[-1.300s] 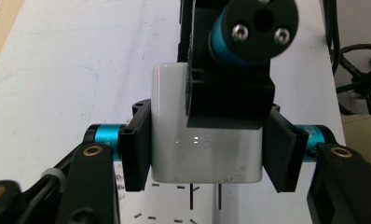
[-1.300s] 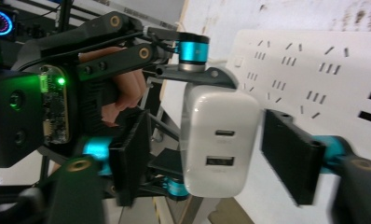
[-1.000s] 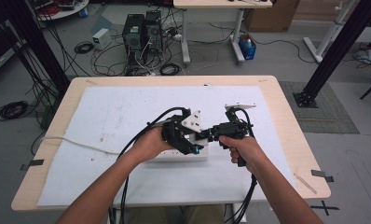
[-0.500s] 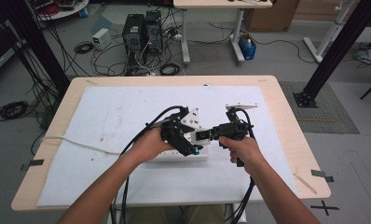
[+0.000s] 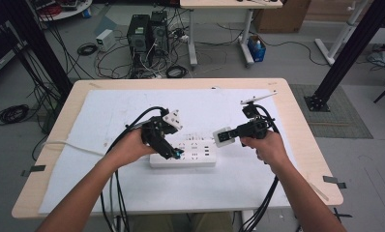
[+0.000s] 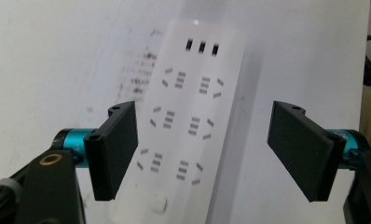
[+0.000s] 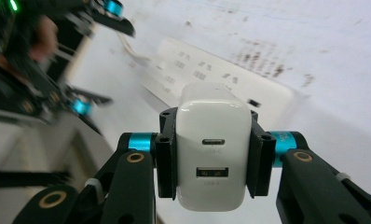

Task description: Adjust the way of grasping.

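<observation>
Lab: computer towers, floor cables

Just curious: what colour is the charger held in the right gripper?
White charger, best seen in the right gripper view.

Even overhead light, glaring white mat, blurred gripper-view edges

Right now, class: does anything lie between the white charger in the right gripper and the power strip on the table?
Nothing visible does. The right gripper is shut on the white charger, held clear of the power strip. The left gripper stands open over the strip's near end, its jaws straddling the strip, with sockets showing uncovered between them.
</observation>
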Motion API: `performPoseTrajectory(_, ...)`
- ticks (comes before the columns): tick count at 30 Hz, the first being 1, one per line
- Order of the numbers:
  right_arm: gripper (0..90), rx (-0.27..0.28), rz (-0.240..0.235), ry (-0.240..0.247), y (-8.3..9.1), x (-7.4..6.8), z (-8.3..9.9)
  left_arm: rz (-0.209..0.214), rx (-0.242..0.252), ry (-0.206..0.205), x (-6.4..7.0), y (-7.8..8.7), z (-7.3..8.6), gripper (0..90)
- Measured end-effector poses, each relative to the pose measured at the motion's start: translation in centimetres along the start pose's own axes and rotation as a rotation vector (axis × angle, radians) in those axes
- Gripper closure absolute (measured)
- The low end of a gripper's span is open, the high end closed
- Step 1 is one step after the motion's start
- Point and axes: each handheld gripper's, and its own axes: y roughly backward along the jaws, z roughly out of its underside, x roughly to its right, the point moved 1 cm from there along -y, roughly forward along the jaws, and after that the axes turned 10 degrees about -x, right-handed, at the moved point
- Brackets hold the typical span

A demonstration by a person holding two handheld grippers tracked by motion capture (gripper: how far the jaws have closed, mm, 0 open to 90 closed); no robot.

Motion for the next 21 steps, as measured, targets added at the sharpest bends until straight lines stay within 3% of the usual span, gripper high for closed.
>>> performPoseTrajectory(1, 62.3, -0.014, 0.037, 0.038, 0.3, -0.1, 0.0, 0.007, -0.017, 0.01, -0.1, 0.0, 0.4, 24.6)
performPoseTrajectory(2, 62.3, -0.037, 0.118, 0.089, 0.9, -0.2, -0.1, 0.007, -0.04, 0.01, -0.3, 0.1, 0.8, 24.0)
performPoseTrajectory(3, 62.3, -0.037, 0.118, 0.089, 0.9, -0.2, -0.1, 0.004, -0.06, 0.02, -0.5, 0.2, 1.1, 24.0)
performPoseTrajectory(4, 62.3, -0.07, 0.184, 0.106, 1.4, -0.2, 0.0, 0.003, -0.081, 0.034, -0.7, 0.3, 1.5, 20.3)
performPoseTrajectory(5, 62.3, -0.07, 0.184, 0.106, 1.4, -0.2, 0.0, 0.005, -0.103, 0.036, -1.0, 0.5, 1.8, 20.3)
performPoseTrajectory(10, 62.3, -0.119, 0.283, 0.135, 2.7, 0.1, 0.1, -0.003, -0.158, 0.085, -2.1, 1.5, 3.6, 20.3)
performPoseTrajectory(14, 62.3, -0.147, 0.328, 0.149, 3.5, 0.3, 0.2, -0.028, -0.206, 0.08, -2.8, 2.3, 4.8, 20.3)
performPoseTrajectory(21, 62.3, -0.195, 0.37, 0.178, 4.3, 0.3, 0.2, -0.051, -0.249, 0.095, -3.4, 3.3, 6.6, 20.3)
